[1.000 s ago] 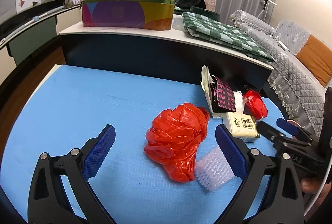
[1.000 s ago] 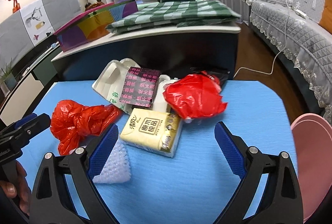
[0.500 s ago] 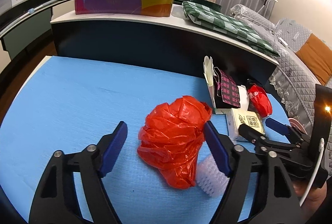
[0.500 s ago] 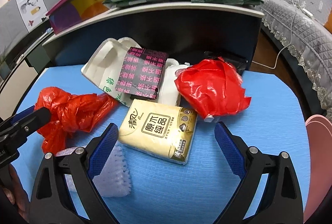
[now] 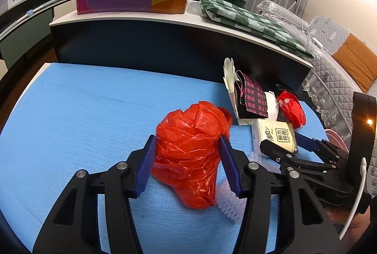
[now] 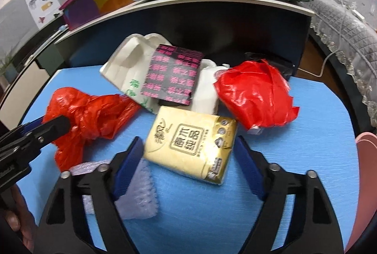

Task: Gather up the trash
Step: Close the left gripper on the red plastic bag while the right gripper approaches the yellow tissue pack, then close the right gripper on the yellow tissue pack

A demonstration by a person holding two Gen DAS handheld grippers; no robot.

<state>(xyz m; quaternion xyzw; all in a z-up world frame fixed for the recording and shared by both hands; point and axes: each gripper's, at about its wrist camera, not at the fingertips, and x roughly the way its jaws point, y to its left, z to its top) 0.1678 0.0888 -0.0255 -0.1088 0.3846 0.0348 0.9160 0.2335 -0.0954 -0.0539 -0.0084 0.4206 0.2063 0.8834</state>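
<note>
Now, the scene: a blue mat (image 5: 94,112) on a low table, trash scattered toward its far right.
Left gripper (image 5: 188,167): jaws closing around a crumpled orange-red plastic bag (image 5: 190,148); both blue pads (image 5: 147,167) touch its sides.
Right gripper (image 6: 188,159): jaws closing, a yellow tissue pack (image 6: 190,141) between them; the pads sit just beside its edges, contact unclear.
White foam netting (image 6: 139,192): lies on the mat near the left finger of the right gripper, beside the orange-red bag.
Second red bag (image 6: 254,101): far right of the tissue pack, touching it.
Black and pink wrapper (image 6: 172,75): rests on a white paper bag (image 6: 127,65), behind the tissue pack.
Pink bin (image 6: 365,171): at the right edge, partly seen.
</note>
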